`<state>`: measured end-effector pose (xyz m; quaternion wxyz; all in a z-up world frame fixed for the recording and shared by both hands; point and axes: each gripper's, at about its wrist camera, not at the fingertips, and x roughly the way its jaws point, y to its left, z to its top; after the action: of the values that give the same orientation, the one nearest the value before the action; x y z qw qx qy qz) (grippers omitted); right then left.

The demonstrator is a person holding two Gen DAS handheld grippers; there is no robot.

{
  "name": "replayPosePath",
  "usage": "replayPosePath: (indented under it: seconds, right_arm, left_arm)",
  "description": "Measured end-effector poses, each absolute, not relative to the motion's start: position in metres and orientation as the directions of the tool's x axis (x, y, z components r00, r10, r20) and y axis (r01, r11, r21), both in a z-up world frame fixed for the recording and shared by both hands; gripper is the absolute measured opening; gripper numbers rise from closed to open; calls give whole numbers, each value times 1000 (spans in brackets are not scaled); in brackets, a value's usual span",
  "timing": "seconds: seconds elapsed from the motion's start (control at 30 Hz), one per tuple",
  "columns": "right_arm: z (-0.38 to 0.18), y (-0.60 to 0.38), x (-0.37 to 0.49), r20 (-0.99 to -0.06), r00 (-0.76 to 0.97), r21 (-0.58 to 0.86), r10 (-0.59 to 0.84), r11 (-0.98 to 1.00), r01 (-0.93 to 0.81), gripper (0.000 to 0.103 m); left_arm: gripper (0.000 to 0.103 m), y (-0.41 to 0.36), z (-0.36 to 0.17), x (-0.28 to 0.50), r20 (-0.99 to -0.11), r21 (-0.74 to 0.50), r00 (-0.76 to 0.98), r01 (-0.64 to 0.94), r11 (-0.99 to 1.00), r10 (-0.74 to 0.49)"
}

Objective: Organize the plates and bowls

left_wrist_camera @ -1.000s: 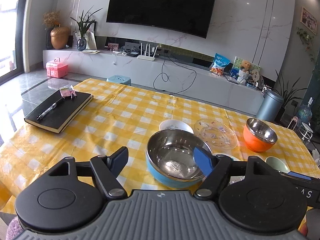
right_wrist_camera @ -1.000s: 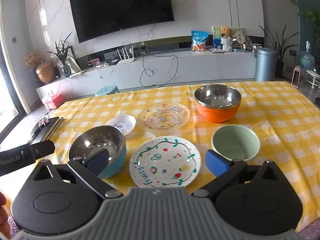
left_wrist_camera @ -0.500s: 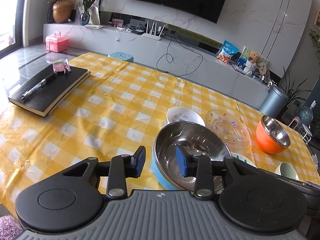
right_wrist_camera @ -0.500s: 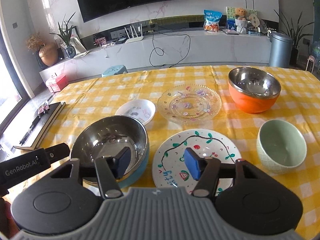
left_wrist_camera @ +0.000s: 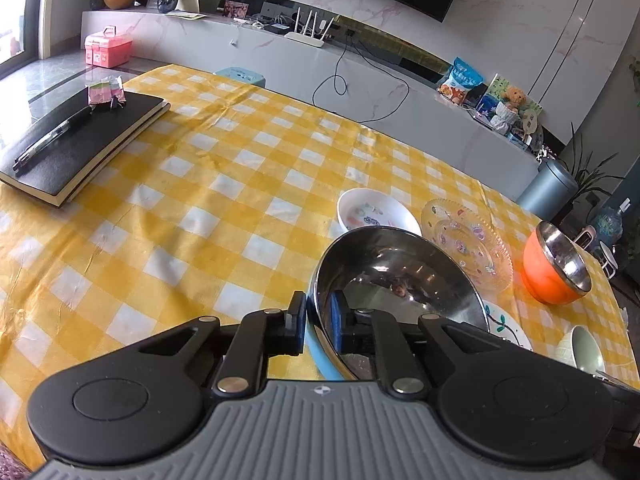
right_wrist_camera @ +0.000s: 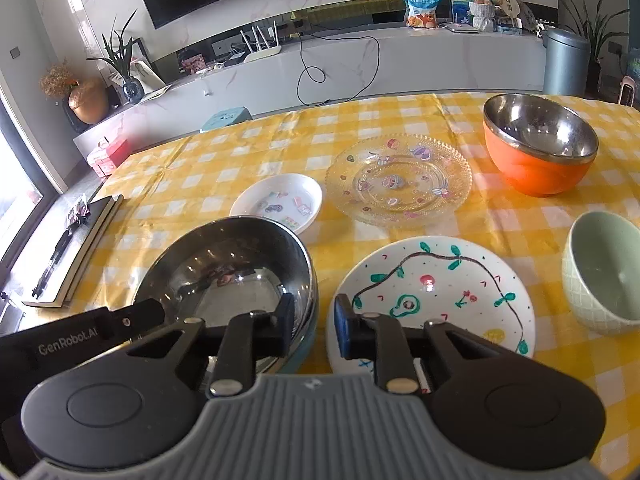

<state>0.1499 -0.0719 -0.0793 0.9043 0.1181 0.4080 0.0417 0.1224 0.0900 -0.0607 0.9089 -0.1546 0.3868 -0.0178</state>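
My left gripper (left_wrist_camera: 318, 328) is shut on the near rim of the blue steel-lined bowl (left_wrist_camera: 396, 280), one pad outside and one inside, and the bowl tilts. My right gripper (right_wrist_camera: 314, 326) straddles the same bowl's (right_wrist_camera: 224, 268) right rim with its jaws narrowed; whether the pads touch it is unclear. The painted white plate (right_wrist_camera: 436, 292) lies just right of it. A small white dish (right_wrist_camera: 276, 202), a clear glass plate (right_wrist_camera: 398, 178), an orange steel-lined bowl (right_wrist_camera: 538, 142) and a green bowl (right_wrist_camera: 604, 272) stand on the table.
A yellow checked cloth (left_wrist_camera: 180, 208) covers the table. A black notebook (left_wrist_camera: 76, 144) with a pen lies at the far left. The left gripper's body (right_wrist_camera: 60, 342) shows at the lower left of the right wrist view.
Both grippers moved in and narrowed their jaws. The left one closed on the blue bowl's rim, and the bowl now tilts. The right one came over the bowl's right rim.
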Motion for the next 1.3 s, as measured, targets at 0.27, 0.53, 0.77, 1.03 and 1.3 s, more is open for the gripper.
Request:
replayPosePath:
  seconds: [0.27, 0.53, 0.77, 1.03, 1.3]
  right_arm:
    - [-73, -70, 145, -727, 664, 258, 176, 966, 27, 10]
    - [-51, -69, 114, -704, 680, 276, 206, 961, -7, 9]
    - [-46, -68, 85, -708, 655, 320, 265, 947, -37, 9]
    - [-60, -65, 71, -745, 585, 371, 320, 928, -36, 9]
    - [-70, -62, 71, -761, 562, 369, 325, 929, -36, 9]
  left_arm:
    - [10, 90, -48, 114, -690, -275, 711, -88, 958, -133]
    - [10, 97, -26, 80, -683, -270, 720, -93, 958, -123]
    - [11, 113, -23, 54, -692, -290, 710, -111, 950, -128]
    - [11, 125, -37, 39, -711, -298, 691, -133, 945, -127]
    - [10, 129, -55, 38, -737, -291, 665, -148, 945, -122]
